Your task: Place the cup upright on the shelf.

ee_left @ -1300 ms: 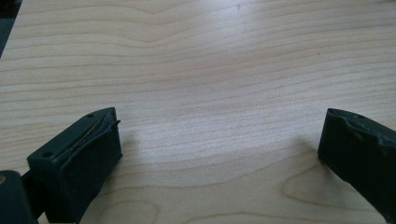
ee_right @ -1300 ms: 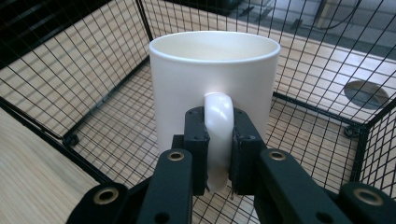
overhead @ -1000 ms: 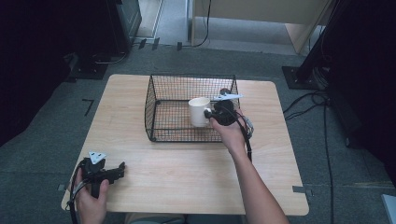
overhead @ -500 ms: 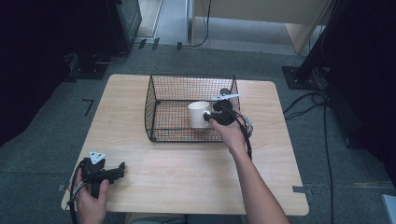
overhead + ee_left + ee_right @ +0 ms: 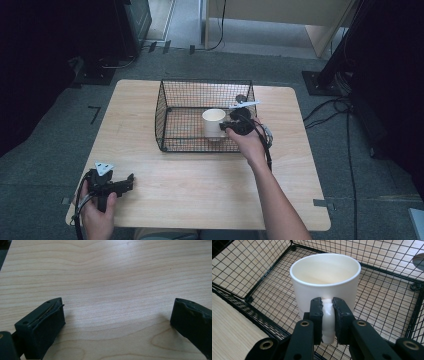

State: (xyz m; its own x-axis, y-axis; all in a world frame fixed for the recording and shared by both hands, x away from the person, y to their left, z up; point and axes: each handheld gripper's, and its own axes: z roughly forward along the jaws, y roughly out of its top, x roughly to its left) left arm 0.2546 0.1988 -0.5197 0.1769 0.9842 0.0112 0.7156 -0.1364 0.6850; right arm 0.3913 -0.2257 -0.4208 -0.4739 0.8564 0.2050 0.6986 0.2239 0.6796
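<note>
Fingers (image 5: 315, 315) of right gripper (image 5: 327, 315) pinch the white mug (image 5: 325, 281) by its handle; mug upright inside wire basket (image 5: 170, 107), near its right wall. Mesh walls close on all sides, top open. Left gripper (image 5: 117, 317) spread wide over bare table (image 5: 200, 180) at near-left corner, well apart from basket.

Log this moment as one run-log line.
right gripper: shut on mug handle | mug: upright in wire basket | left gripper: open, empty, over table
</note>
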